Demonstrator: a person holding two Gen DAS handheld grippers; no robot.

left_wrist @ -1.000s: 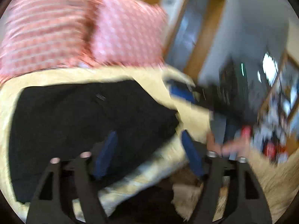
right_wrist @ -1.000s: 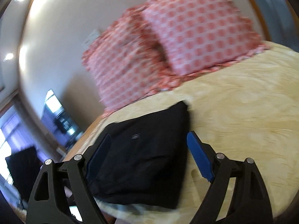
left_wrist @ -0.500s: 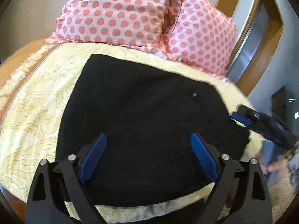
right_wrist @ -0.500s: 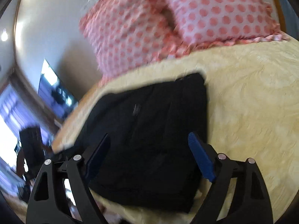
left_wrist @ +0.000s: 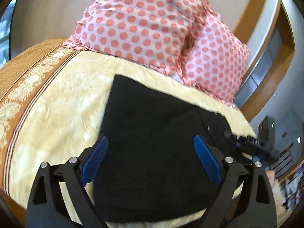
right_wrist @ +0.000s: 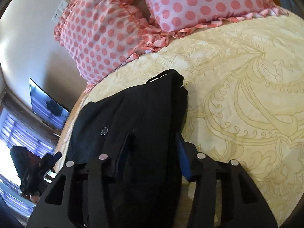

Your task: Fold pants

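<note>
The left gripper has its jaws spread wide, the two blue ribbed pads standing apart over the near part of the folded black fabric pants, with nothing caught between them. The right gripper sits low at the pants' near edge; its jaws stand apart with black cloth lying between them, one blue pad showing at the cloth's right edge and the other mostly hidden behind a fold, so I cannot tell whether they are pinching the fabric or merely straddling it.

The pants lie flat as a dark, roughly rectangular bundle on the pale yellow patterned bedspread, near the bed's edge, with a small round metal button on their upper layer. In the left wrist view the right gripper appears at the pants' right edge, blurred. Beyond the pants, two pink pillows with coral polka dots and ruffled edges lean at the head of the bed, just apart from the pants. An orange-brown ornamented border runs along the bedspread's left side.
</note>
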